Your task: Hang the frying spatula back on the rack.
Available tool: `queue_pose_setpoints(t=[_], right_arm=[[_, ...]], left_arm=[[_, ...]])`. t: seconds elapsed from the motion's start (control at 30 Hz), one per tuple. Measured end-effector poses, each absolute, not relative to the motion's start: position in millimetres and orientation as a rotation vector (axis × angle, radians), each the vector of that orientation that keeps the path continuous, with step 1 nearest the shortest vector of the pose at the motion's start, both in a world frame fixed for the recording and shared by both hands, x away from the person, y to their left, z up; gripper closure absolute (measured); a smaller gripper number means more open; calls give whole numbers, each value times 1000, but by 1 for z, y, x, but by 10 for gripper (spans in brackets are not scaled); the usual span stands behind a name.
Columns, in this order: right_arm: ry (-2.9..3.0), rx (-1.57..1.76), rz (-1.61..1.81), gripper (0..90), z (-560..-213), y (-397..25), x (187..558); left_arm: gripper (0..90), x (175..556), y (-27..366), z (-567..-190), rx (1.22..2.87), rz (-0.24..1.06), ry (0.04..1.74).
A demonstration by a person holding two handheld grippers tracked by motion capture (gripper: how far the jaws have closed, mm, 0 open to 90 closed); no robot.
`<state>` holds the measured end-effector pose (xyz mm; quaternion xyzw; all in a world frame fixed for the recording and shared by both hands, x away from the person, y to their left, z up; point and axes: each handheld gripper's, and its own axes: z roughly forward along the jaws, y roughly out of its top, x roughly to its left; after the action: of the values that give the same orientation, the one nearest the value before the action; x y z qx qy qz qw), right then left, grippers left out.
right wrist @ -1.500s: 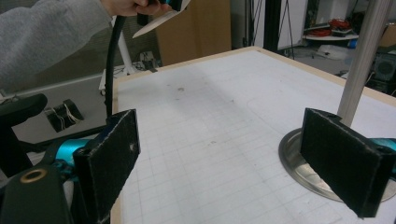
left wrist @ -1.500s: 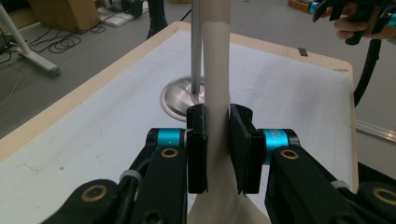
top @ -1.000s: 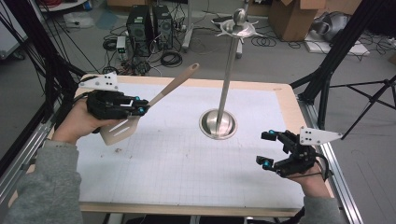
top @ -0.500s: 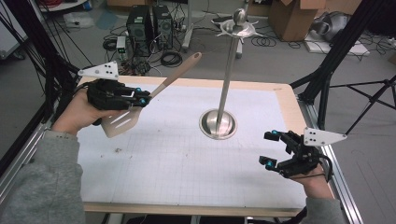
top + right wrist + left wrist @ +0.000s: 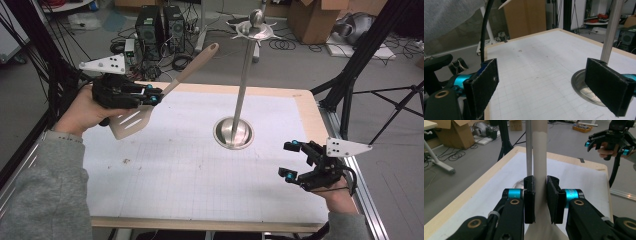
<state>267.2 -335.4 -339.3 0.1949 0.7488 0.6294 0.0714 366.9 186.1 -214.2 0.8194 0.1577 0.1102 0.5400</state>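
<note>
the left gripper (image 5: pixel 152 96) clamps the spatula (image 5: pixel 150 102), handle pointing to 1 o'clock. the right gripper (image 5: pixel 290 160) hangs wide, at 4 o'clock from the metal stand (image 5: pixel 234 132).

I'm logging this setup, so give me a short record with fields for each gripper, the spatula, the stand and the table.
left gripper: shut on the spatula's handle, held above the table
right gripper: open, holding nothing, near the table's right edge
spatula: beige, slotted blade low, handle angled up toward the stand
stand: metal, upright pole on a round base, hooks at top
table: white gridded mat, wooden border
</note>
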Motion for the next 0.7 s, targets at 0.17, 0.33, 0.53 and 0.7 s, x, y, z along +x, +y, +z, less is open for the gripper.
queue_pose_setpoints(t=[0.17, 0.33, 0.53, 0.7], right_arm=[[2247, 589, 1901, 114, -339, -337, 267], [2239, 590, 1907, 114, -339, -339, 268], [2232, 615, 1912, 114, -342, -343, 268], [2217, 612, 1916, 114, -341, -345, 268]], left_arm=[[772, 371, 180, -212, 1958, 255, 364], [771, 373, 177, -208, 1921, 240, 365], [771, 377, 169, -203, 1915, 236, 352], [771, 379, 165, -199, 1917, 243, 352]])
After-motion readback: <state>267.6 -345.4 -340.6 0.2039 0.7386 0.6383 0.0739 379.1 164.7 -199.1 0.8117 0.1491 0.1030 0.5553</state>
